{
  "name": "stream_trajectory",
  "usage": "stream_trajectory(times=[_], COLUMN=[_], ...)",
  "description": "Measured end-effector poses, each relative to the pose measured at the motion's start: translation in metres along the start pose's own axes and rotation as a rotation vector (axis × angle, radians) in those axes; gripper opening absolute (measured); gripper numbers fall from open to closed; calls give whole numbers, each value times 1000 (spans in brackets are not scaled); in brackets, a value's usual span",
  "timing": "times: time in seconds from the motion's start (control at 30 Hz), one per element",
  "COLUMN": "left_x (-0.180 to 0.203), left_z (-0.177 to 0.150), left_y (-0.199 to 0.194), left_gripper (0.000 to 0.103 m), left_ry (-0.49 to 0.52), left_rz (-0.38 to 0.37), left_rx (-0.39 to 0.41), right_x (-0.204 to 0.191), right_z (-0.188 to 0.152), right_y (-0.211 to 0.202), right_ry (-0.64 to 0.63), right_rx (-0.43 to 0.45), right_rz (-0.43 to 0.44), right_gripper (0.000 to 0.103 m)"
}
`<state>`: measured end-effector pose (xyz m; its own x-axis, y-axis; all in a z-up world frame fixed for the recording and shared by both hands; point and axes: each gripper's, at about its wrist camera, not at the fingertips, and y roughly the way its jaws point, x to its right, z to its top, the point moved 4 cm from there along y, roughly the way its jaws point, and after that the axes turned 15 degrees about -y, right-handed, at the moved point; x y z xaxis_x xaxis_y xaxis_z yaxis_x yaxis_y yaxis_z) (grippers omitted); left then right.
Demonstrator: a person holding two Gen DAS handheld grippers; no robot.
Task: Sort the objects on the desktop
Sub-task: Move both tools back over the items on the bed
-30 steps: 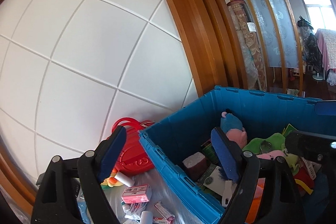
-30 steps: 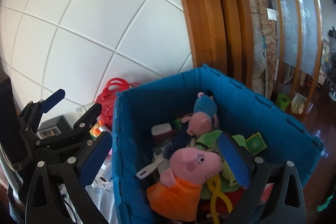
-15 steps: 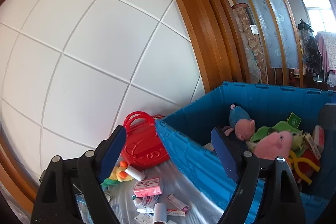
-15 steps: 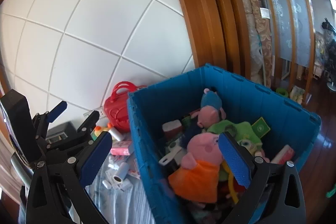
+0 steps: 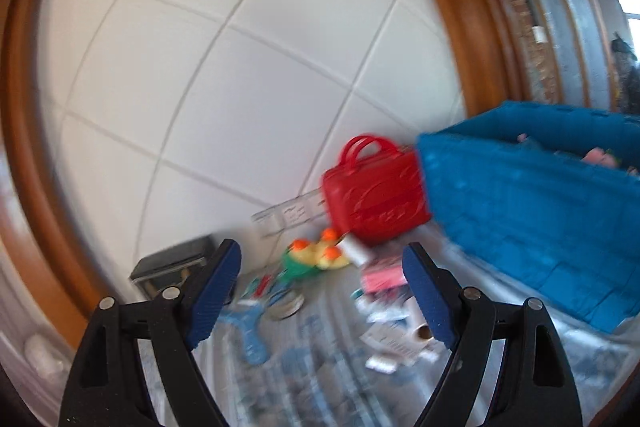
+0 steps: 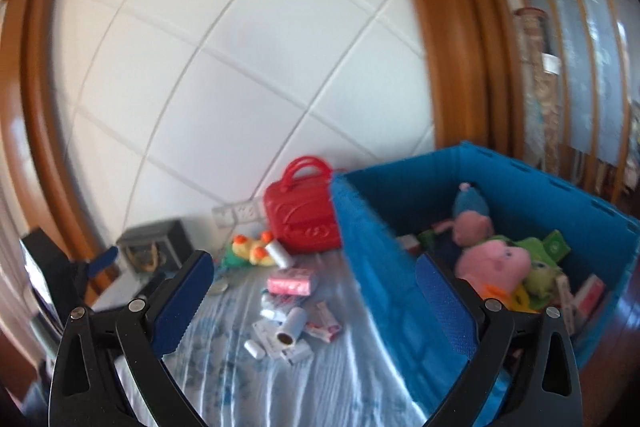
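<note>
A blue crate (image 6: 384,267) on the right holds plush pigs (image 6: 494,263) and other toys; it also shows in the left wrist view (image 5: 532,203). A red toy handbag (image 5: 374,195) (image 6: 300,215) stands against the wall beside the crate. Small items lie on the clear-covered table: a yellow-green plush toy (image 5: 316,257) (image 6: 248,249), a pink box (image 6: 290,283) (image 5: 382,273), a paper roll (image 6: 290,331), wrappers and a blue tool (image 5: 250,323). My left gripper (image 5: 320,297) is open and empty above these items. My right gripper (image 6: 314,305) is open and empty, with the left gripper (image 6: 100,261) at its far left.
A grey box (image 5: 172,261) (image 6: 152,243) sits at the back left by the white panelled wall. A wooden frame (image 5: 452,7) edges the wall. A power strip (image 6: 238,213) lies along the wall behind the handbag.
Both grippers have pulled back and swung left, away from the crate. The table items now sit between the fingers. Both stay open and empty.
</note>
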<state>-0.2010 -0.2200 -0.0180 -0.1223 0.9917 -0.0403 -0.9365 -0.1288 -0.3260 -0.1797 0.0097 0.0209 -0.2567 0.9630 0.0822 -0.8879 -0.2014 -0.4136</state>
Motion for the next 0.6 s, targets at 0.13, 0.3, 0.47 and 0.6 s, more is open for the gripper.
stream_trajectory(times=[0.13,0.3,0.47,0.6], left_x=[-49,-86,-93,-91], left_z=[-11,-19,-24,-35], left_y=[11,24,54,91], left_gripper=[83,83,83,83], left_ry=[-38,-77,-87,-111], left_rz=[99,181,176,139], left_rx=[-43,-66,-85,-138], right_x=[-36,-53,-57,-70], right_z=[-11,-12,-21,-39], right_y=[53,111,188,272], right_ry=[-3,-75,-153,-269], right_rx=[-89,-149,-213,-318], right_rz=[130,151,187,247], right_gripper=[103,103,103,103])
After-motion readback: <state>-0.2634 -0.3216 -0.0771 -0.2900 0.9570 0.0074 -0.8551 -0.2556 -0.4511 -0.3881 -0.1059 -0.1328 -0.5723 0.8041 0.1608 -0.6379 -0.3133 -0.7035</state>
